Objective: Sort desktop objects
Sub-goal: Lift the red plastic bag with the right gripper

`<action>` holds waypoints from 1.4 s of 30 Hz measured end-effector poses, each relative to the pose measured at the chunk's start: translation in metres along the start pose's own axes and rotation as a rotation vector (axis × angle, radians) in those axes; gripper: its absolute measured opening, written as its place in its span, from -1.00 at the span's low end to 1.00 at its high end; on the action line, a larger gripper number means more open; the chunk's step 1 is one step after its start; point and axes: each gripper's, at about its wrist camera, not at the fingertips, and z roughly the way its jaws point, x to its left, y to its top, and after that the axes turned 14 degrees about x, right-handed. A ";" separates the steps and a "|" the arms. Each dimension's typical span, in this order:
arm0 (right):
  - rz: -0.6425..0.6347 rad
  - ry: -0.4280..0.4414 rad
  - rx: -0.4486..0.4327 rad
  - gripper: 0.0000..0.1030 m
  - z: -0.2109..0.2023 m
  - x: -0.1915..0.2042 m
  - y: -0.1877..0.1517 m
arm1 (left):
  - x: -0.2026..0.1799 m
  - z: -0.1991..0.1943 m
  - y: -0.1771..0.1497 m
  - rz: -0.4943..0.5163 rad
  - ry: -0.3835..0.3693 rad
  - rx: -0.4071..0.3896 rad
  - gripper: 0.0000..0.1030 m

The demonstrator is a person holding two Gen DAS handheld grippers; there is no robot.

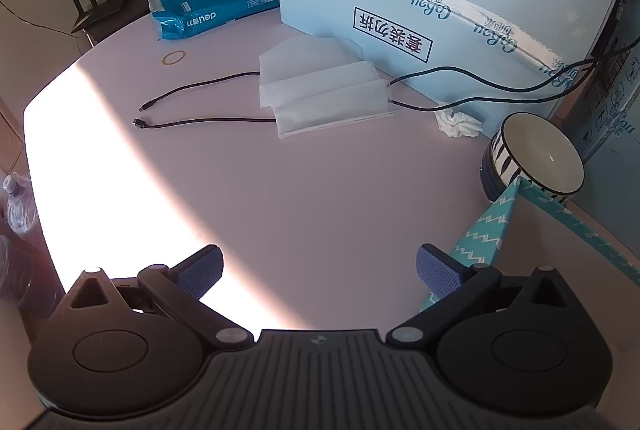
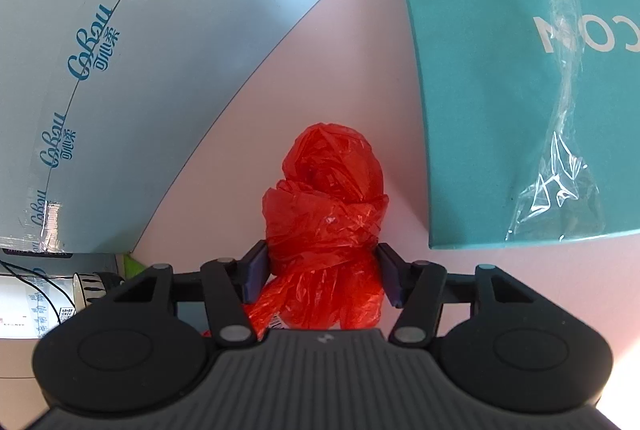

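- Right wrist view is showing the right gripper (image 2: 322,276) sitting astride a crumpled red plastic bag (image 2: 328,213), with a blue pad pressing against each side of the bundle, so it appears to be gripping the bag at a middling width.
- That bag is lying on the pink bench (image 2: 360,49), between the pale blue carton (image 2: 140,29) on the left and a teal box (image 2: 500,89) on the right, and is apart from both.
- Clear plastic wrap (image 2: 560,149) is trailing down the lid of the teal box.
- Squeezing the bag at its knotted waist is probably giving the pads something bulky to bite on, since loose film would slip.
- Left wrist view is showing the left gripper (image 1: 318,270) hanging wide and empty above bare bench, likely waiting its turn.
- Ahead of it, folded white sheets (image 1: 324,89) are lying over two black cables (image 1: 200,101), beside a crumpled tissue (image 1: 458,121) and a striped bowl (image 1: 536,157).
- A zigzag-patterned teal box (image 1: 488,230) is sitting just beside the left gripper's right finger, leaning against the bowl's side.
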 end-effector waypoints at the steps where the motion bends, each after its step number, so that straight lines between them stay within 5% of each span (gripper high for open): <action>1: -0.005 0.002 -0.003 0.13 -0.001 -0.001 -0.001 | 0.000 0.000 0.000 0.000 0.000 0.000 1.00; 27: -0.002 0.098 -0.096 0.11 -0.078 -0.076 -0.082 | 0.004 -0.020 -0.026 0.069 -0.051 -0.012 1.00; 42: 0.028 0.068 -0.176 0.11 -0.064 -0.056 -0.120 | 0.014 -0.019 -0.031 0.055 -0.080 0.014 1.00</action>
